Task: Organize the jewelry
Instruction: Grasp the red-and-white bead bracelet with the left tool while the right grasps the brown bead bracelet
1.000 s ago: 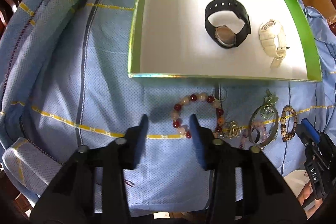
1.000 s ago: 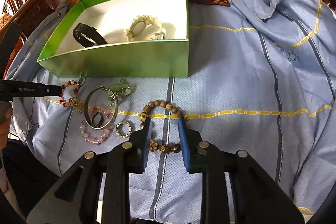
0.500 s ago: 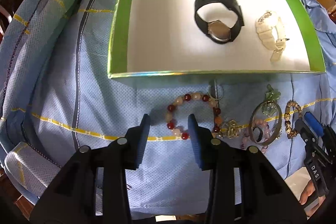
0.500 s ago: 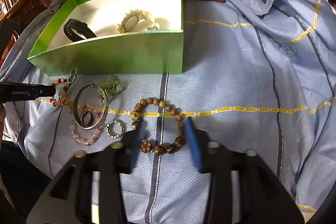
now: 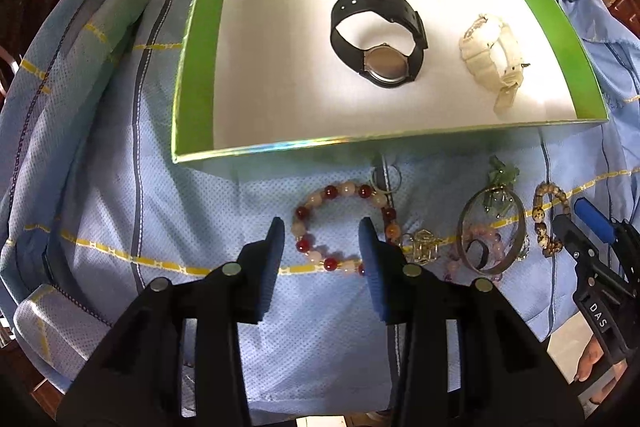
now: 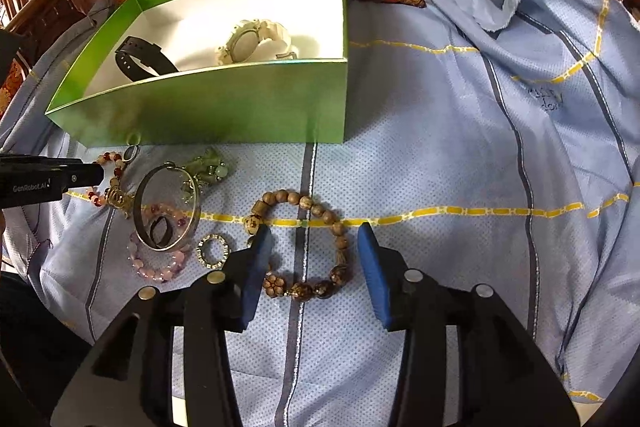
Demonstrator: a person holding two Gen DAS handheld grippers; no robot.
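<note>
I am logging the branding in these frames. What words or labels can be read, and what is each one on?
"DAS": white letters on the right tool, seen from the left wrist view.
"GenRobot.AI": on the side of the left tool, seen from the right wrist view.
Dark print on the blue cloth: too blurred to read.

**Black tools, blue pads**

The left tool (image 5: pixel 322 233) and right tool (image 6: pixel 315 237) are matte black with round silver screws. The right's inner pads (image 6: pixel 376 267) are blue. White lettering marks both bodies; bare fingertips (image 5: pixel 588 367) show.
</note>
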